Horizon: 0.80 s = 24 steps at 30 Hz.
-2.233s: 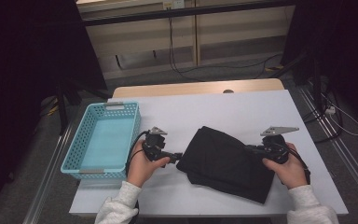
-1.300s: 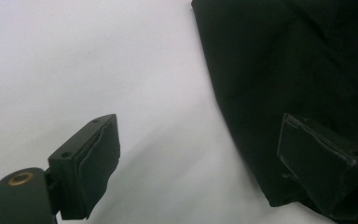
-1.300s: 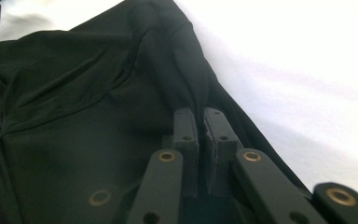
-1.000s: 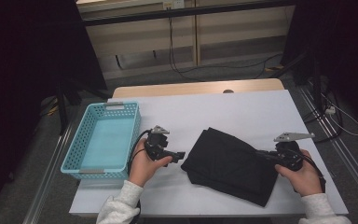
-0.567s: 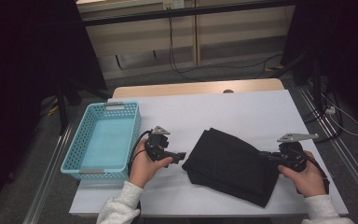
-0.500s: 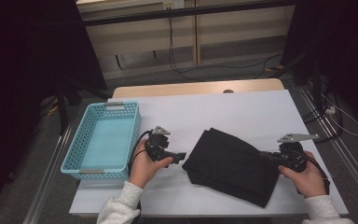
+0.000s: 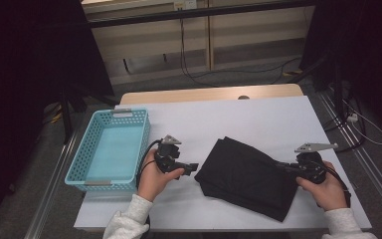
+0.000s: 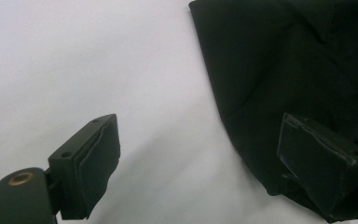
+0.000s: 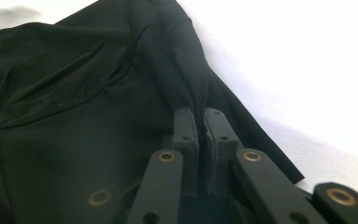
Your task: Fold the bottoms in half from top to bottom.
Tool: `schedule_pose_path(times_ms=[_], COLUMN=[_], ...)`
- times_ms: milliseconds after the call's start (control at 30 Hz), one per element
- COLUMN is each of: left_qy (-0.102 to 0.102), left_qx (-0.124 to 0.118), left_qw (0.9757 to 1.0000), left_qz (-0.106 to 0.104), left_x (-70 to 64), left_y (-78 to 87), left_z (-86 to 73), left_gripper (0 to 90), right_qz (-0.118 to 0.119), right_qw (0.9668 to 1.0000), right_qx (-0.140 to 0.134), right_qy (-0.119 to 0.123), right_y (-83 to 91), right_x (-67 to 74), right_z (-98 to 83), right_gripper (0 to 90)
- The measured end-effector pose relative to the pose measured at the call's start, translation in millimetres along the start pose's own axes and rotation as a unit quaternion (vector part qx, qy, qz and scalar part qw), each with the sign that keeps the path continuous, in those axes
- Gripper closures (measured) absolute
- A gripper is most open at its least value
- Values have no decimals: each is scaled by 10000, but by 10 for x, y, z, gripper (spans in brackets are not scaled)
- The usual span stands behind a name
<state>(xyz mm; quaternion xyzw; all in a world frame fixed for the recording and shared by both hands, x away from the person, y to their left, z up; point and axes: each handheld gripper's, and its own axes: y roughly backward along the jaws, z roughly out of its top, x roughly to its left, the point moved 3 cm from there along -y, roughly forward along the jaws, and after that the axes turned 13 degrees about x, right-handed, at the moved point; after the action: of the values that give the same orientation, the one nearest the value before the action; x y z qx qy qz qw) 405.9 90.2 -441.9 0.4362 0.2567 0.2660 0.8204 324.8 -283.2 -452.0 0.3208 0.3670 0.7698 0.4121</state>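
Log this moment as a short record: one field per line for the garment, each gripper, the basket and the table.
garment: black folded cloth, lying flat on the table right of centre
left gripper: open, jaws wide, just left of the cloth's edge, holding nothing
right gripper: shut on a pinched fold at the cloth's right side
basket: light blue basket, at the table's left edge, nothing in it
table: white top

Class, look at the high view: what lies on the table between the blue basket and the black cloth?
The left gripper, jaws open, held in the person's hand, lies between the basket and the cloth; otherwise bare white table.
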Motion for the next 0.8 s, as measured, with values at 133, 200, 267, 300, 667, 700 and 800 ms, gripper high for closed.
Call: schedule_pose_path(times_ms=[133,200,267,300,667,700,800], left_qy=[-21,-11,2,0,-9,-3,-20], left_qx=[5,4,11,15,-24,-38,-21], left_qw=[10000,10000,10000,10000,10000,10000,10000], left_qz=[-2,3,-10,-10,-36,-51,-43], left_x=[-7,-7,-6,-5,-7,-10,-16], left_y=[-2,-5,-7,-8,8,10,8], left_z=[4,3,0,0,9,11,13], left_gripper=[130,130,130,130,130,130,129], right_qz=[-17,-24,-22,-20,-1,8,-10], right_qw=[10000,10000,10000,10000,9999,9998,9997], right_qx=[40,44,39,34,-168,-199,-215], right_qy=[30,39,31,24,-6,-8,-77], right_y=[-16,-18,-11,-6,178,213,264], right_x=[5,6,6,5,28,31,-11], right_z=[-5,-4,-5,-5,-5,-16,-91], right_gripper=[849,849,849,849,850,849,848])
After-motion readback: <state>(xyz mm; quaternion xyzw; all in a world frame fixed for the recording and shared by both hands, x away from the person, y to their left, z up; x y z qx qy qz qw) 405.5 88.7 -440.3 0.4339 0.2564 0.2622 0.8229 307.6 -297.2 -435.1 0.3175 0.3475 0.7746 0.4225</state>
